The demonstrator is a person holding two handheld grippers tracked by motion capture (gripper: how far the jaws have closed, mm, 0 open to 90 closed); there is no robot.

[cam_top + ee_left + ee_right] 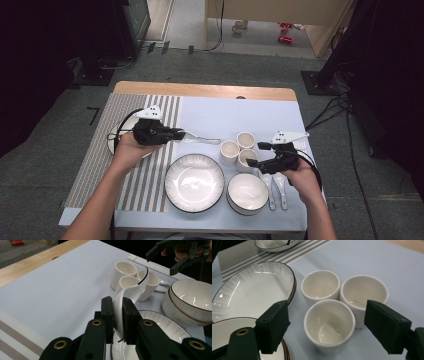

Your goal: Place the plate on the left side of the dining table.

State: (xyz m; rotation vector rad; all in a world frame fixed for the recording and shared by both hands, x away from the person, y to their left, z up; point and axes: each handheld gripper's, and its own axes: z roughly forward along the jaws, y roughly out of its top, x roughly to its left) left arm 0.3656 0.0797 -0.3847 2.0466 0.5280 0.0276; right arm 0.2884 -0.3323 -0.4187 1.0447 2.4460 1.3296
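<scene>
The landmark here is the big plate (194, 182) at the front middle of the table (260, 107).

Far to the left of the big plate sits a small plate (113, 141) on the striped mat (105, 150). Just above the big plate's left side, the left gripper (176, 134) is squeezed tight on a white spoon (200, 140). In the left gripper view its jaws pinch the spoon's thin handle (119, 312), and the bowl end (136, 288) sticks out toward the cups. The spoon hangs in the air, a little behind the big plate.

To do this well, I think the hand should keep the spoon pinched firmly and flat, move slowly, and set it down gently so it does not clink on a dish.

To the right of the big plate stand the cups (239, 147), close together. Below them is a bowl (247, 193), right beside the big plate. The right gripper (256, 154) is wide open and holds nothing. In the right gripper view the nearest cup (329, 323) sits between its two jaws, not touched. It should close softly around the middle of that cup.

Right of the bowl lie more spoons (278, 187).

Count: two plates, one bowl, three cups, and three spoons, one held and two lying down.
</scene>
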